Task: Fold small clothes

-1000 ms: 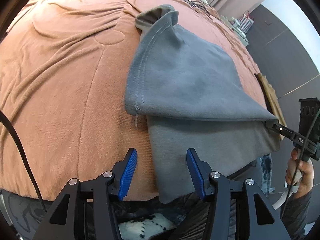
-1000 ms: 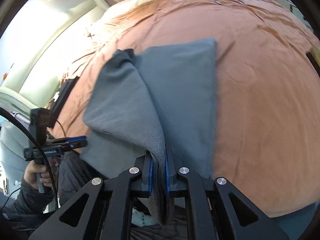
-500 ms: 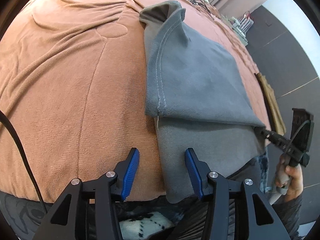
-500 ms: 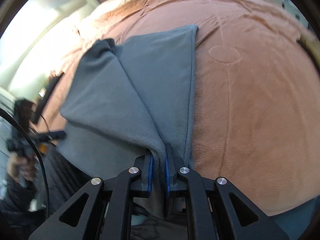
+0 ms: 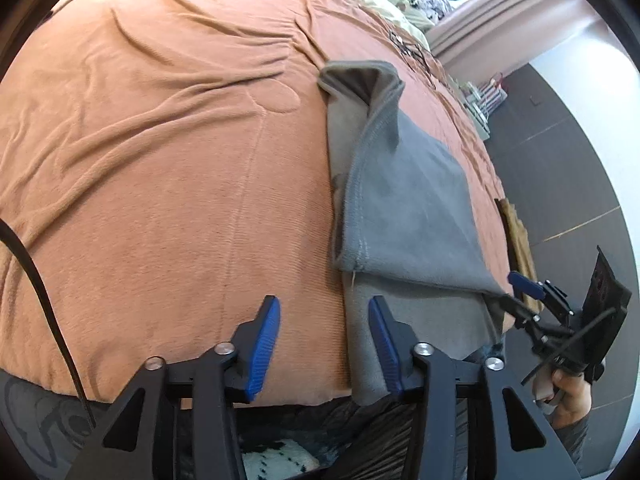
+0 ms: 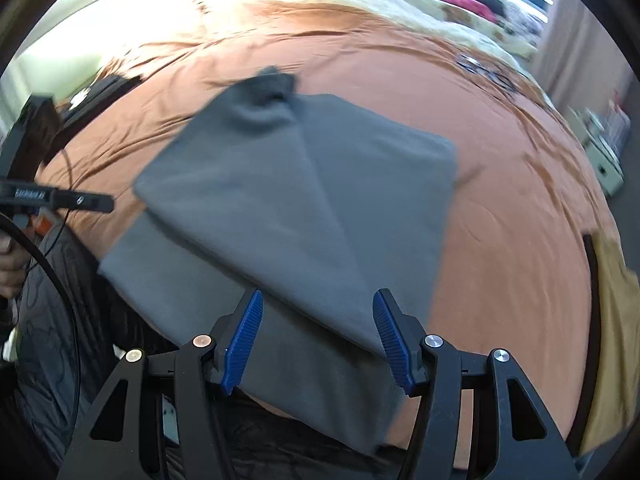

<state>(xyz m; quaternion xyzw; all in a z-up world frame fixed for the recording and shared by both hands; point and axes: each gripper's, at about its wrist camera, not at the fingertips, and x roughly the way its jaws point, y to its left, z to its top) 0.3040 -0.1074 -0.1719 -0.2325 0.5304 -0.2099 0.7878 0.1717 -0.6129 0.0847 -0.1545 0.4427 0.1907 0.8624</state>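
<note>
Grey fleece, the small garment (image 6: 304, 208), lay part-folded on the orange bedspread (image 5: 160, 184), its long axis running away from the person, near end hanging over the bed edge. The right gripper (image 6: 318, 336) had just been opening; its jaws stood apart astride the folded corner, gripping nothing. The left gripper (image 5: 324, 340), half open and empty after narrowing, pointed steeply down at the left hem.

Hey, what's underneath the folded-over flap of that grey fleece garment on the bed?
Under the flap lies the grey fleece garment's own lower layer, showing along the near edge. Below that, the orange bedspread. Whatever sits between the layers is covered and cannot be seen.
</note>
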